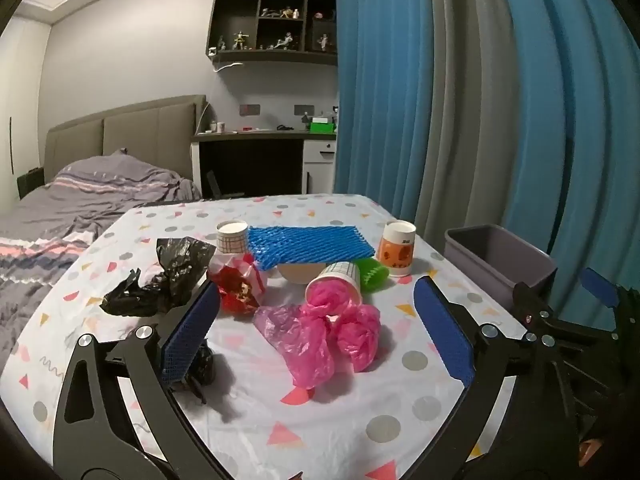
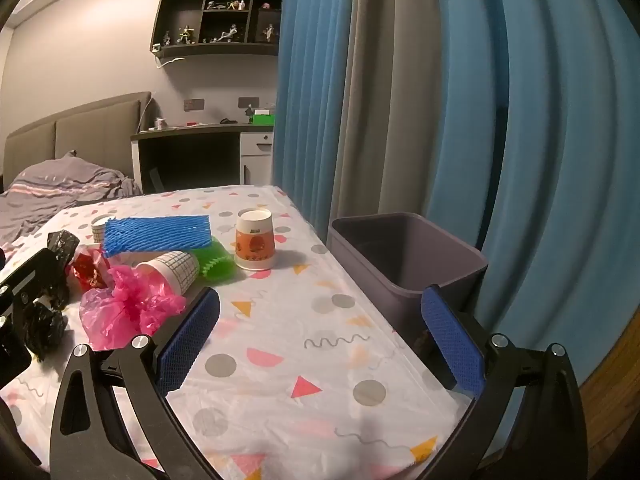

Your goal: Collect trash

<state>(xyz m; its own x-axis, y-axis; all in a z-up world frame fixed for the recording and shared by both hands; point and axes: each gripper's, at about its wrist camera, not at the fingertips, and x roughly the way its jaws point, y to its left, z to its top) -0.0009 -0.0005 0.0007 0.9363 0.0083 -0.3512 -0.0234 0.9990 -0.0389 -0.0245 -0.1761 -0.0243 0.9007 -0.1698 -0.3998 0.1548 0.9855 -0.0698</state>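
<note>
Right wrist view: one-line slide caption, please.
Open right tool above patterned table, grey bin ahead, trash pile to the left.

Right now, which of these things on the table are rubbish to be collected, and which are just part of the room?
For the job:
- pink plastic bag
- black bag
- blue foam net
- tipped checked cup
- orange cup
- grey bin

Just there:
- bed
- shelf figurines
- blue curtain

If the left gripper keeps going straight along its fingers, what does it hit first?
Probably the crumpled pink plastic bag, lying between the open left gripper fingers' line; depth is hard to judge.
</note>
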